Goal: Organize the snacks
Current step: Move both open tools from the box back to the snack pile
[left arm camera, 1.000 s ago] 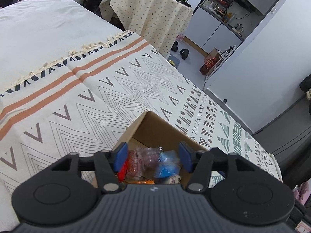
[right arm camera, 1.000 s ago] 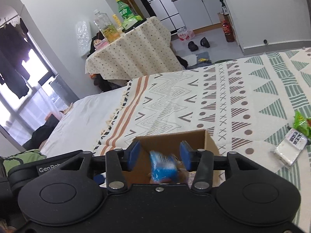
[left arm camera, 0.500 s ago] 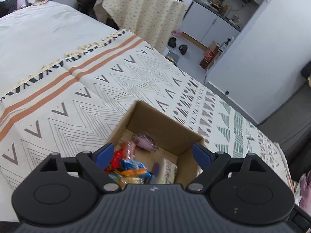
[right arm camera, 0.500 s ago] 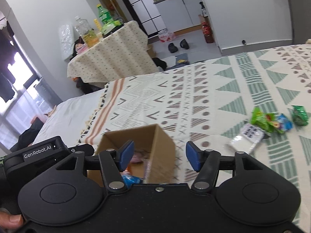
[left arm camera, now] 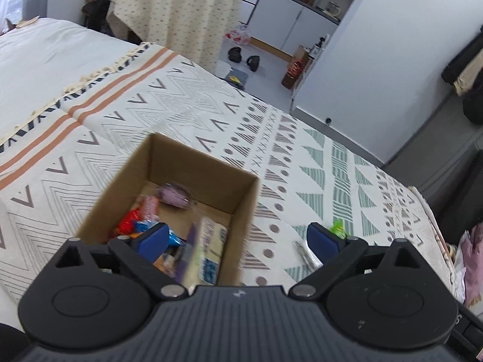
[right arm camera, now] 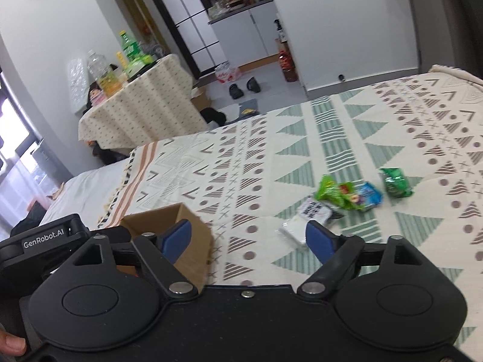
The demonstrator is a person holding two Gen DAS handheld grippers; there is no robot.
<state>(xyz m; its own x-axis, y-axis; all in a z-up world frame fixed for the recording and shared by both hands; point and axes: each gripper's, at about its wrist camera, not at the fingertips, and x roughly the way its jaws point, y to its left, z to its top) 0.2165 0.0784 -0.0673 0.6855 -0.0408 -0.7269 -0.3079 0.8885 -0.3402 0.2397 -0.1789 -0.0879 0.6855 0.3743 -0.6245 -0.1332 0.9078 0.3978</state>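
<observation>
An open cardboard box (left arm camera: pixel 205 163) sits on the patterned bedspread and holds several snack packets, among them a purple one (left arm camera: pixel 175 194) and a pale flat packet (left arm camera: pixel 208 250). My left gripper (left arm camera: pixel 238 239) hovers open over the box's near right corner, nothing between its fingers. In the right wrist view the box (right arm camera: pixel 193 253) lies at lower left. My right gripper (right arm camera: pixel 249 236) is open and empty above the bedspread. Ahead of it lie a white packet (right arm camera: pixel 305 220), green packets (right arm camera: pixel 335 193), a blue packet (right arm camera: pixel 369 197) and another green packet (right arm camera: pixel 395 182).
The bedspread (right arm camera: pixel 347 138) covers the bed; plain white sheet (left arm camera: pixel 45 60) lies to the left. Beyond the bed edge stands a table with a dotted cloth (right arm camera: pixel 135 111) carrying bottles. Shoes (right arm camera: pixel 241 87) lie on the floor near cabinets. The other gripper's body (right arm camera: pixel 45 235) shows at left.
Both grippers opened and dropped their packets into the box. Both then swung right; the loose snacks on the bedspread came into the right wrist view.
</observation>
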